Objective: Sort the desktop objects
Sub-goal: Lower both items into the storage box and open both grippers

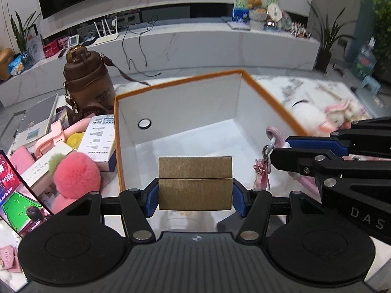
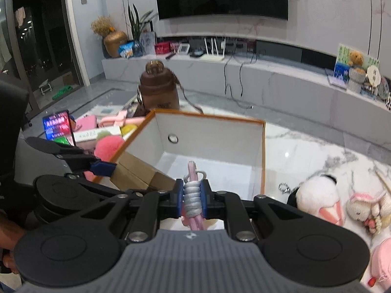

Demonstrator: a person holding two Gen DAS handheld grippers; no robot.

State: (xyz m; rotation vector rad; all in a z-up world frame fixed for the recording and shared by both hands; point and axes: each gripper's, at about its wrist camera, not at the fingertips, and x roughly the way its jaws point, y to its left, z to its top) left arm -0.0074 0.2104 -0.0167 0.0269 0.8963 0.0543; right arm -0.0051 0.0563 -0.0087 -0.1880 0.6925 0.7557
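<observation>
- Two grippers, both loaded, both poised at the near rim of the storage box [image 1: 266,92].
- Left gripper [image 1: 195,193]: blue pads pressed against the two short sides of a small brown box [image 1: 195,182], carried level just above the near wall, probably so it can drop flat onto the white floor inside.
- Right gripper [image 2: 193,199]: pinching a pink lanyard [image 2: 192,171] at its grey-wrapped middle, clip end pointing forward over the storage box, charm dangling below in the left view; held at the bundle, likely to keep the loose strap from trailing.
- Inside the storage box: nothing but bare white floor and a round ring hole in the left wall, so room for both loads.
- Left of it, touching or nearly so: pink pompom [image 1: 75,173], white carton, pink case, lit phone [image 1: 17,190], all unsorted.
- Right of it on the marble tabletop [image 2: 305,146]: white plush toy [image 2: 315,195] and a knitted doll, well clear of the grippers.
- Farther back: brown bottle [image 1: 89,80] with strap, upright behind the clutter.
</observation>
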